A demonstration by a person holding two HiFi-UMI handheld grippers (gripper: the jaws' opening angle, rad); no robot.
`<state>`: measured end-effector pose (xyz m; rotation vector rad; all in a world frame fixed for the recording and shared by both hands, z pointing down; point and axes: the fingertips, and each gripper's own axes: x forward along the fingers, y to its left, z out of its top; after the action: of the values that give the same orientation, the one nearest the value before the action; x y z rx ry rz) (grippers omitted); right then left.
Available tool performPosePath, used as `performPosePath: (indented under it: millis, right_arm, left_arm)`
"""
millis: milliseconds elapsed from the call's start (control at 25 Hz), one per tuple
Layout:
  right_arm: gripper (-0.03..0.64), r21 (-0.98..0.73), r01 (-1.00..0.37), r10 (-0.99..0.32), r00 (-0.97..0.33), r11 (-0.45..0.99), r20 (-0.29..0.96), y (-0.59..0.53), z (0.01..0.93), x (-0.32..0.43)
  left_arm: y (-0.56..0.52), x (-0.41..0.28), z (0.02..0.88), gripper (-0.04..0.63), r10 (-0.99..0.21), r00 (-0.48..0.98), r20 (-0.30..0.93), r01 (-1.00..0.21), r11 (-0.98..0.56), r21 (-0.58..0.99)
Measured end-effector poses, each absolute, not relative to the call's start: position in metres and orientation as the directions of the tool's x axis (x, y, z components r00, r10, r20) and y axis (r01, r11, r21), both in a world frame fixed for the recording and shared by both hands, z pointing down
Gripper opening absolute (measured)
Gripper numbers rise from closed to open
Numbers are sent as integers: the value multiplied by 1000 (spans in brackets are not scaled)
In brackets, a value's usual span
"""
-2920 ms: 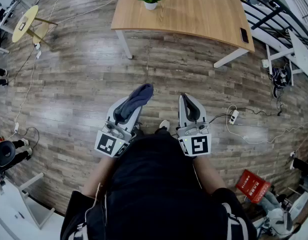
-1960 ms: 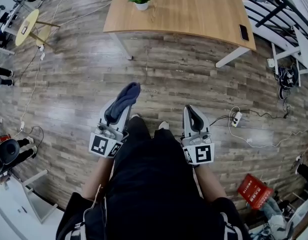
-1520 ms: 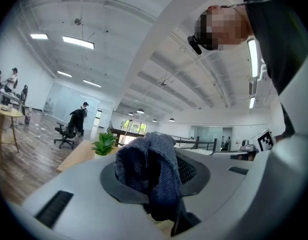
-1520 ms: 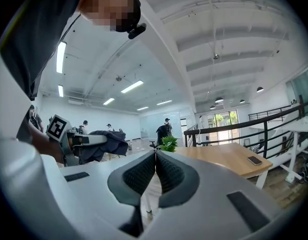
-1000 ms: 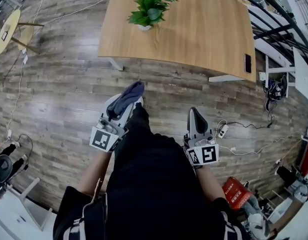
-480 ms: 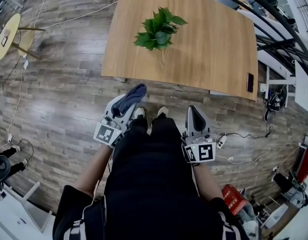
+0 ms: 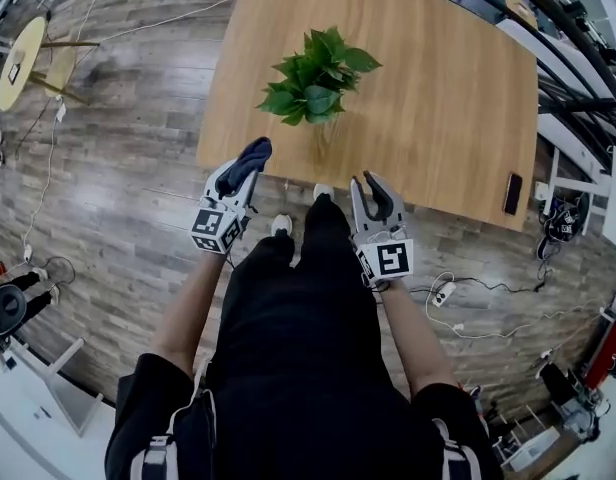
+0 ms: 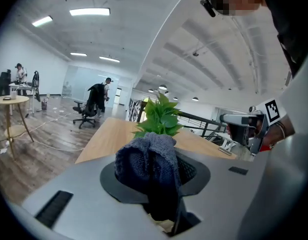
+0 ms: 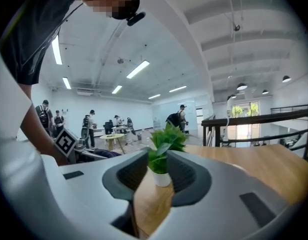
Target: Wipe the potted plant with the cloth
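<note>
1. The left gripper [image 7: 244, 165] is held at the near left corner of the counter [image 7: 438, 88], and the dark blue cloth [image 7: 252, 154] is clamped between its fingers.
2. In the left gripper view the cloth [image 8: 145, 160] is seen bunched up and bulging above the fingers [image 8: 196, 173], which are closed tight on its lower folds.
3. The potted plant [image 7: 316, 76] is found standing upright on the counter, toward its left half, well back from the near edge.
4. From the left gripper the plant is placed ahead and a little to the right; its leaves [image 8: 159, 116] are glimpsed just over the top of the cloth, but it stands apart from both cloth and fingers.
5. The right gripper [image 7: 364, 182] is held at the near edge of the counter, right of the person's legs.
6. Its fingers have just been opening and are now parted by a narrow gap, with no thing pressed between the pads.
7. Through that gap, in the right gripper view, the plant [image 9: 165, 143] and its white pot [image 9: 162, 178] are framed dead ahead, yet farther along the counter [image 9: 254, 169] and out of touch with the fingers.
8. A dark phone [image 7: 513, 193] is spotted lying flat near the counter's right edge, well apart from plant and grippers.
</note>
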<state>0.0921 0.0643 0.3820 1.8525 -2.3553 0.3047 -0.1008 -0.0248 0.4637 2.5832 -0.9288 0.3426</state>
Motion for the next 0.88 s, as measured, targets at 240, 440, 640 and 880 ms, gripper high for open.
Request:
performPosePath:
  millis: [240, 440, 640, 880]
  right_arm:
    - [252, -93, -862, -779, -492, 498, 389, 18, 469, 85]
    - [272, -136, -795, -669, -578, 592, 468, -17, 534, 91]
    - [276, -100, -760, -639, -602, 642, 478, -56, 555, 95]
    - [276, -7, -723, -634, -611, 691, 473, -78, 553, 89]
  left_arm:
    - [-68, -79, 516, 135, -596, 691, 408, -719, -624, 307]
    - [-97, -58, 556, 135, -614, 654, 443, -756, -557, 344]
    - [-122, -52, 570, 135, -655, 618, 436, -786, -516, 339]
    - [-131, -42, 567, 135, -667, 631, 396, -774, -509, 377]
